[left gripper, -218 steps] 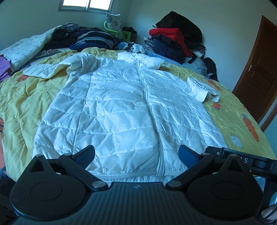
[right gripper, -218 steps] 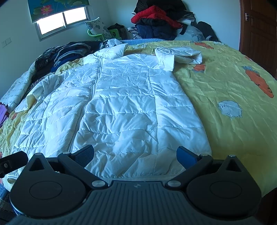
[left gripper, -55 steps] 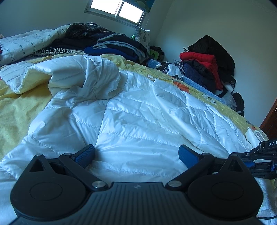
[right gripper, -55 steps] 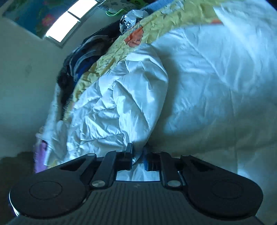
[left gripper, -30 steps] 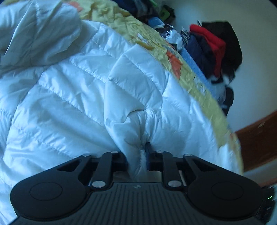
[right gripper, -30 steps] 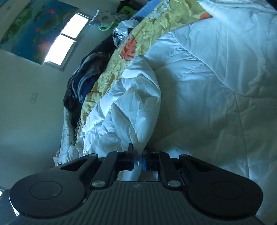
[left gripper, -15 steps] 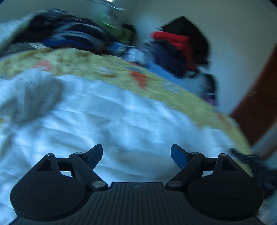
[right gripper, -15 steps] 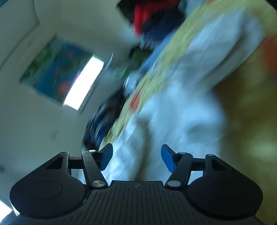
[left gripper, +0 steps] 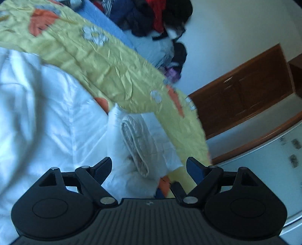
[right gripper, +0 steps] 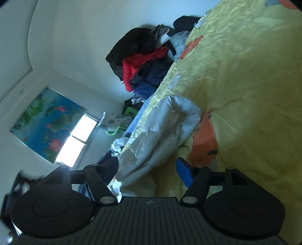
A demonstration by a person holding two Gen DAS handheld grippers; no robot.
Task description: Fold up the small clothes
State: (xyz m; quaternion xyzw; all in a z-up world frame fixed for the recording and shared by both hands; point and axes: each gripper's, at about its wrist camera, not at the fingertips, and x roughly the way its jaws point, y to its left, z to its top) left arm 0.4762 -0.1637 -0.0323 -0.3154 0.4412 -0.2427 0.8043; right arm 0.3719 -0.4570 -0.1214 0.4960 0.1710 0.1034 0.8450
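Note:
A white quilted puffer jacket [left gripper: 47, 105] lies on the yellow bedspread [left gripper: 113, 67]. Its sleeve with a cream ribbed cuff [left gripper: 135, 145] lies bunched just ahead of my left gripper [left gripper: 149, 167], which is open and empty, jaws wide on either side of the cuff. My right gripper [right gripper: 148, 169] is open and empty too, rolled to one side. The crumpled white sleeve [right gripper: 162, 130] lies just in front of it, between its fingers. A dark gripper part [left gripper: 176, 188] shows below the cuff in the left wrist view.
A pile of red, navy and black clothes [right gripper: 143, 62] lies at the head of the bed, also in the left wrist view [left gripper: 151, 17]. A brown wooden door [left gripper: 245, 90] stands beyond the bed's edge. A window [right gripper: 79, 139] and flower poster [right gripper: 45, 128] are on the wall.
A second ago both grippers were shut on folds of the jacket. Both have let go and opened, and have swung over to the sleeve at the bed's right side.

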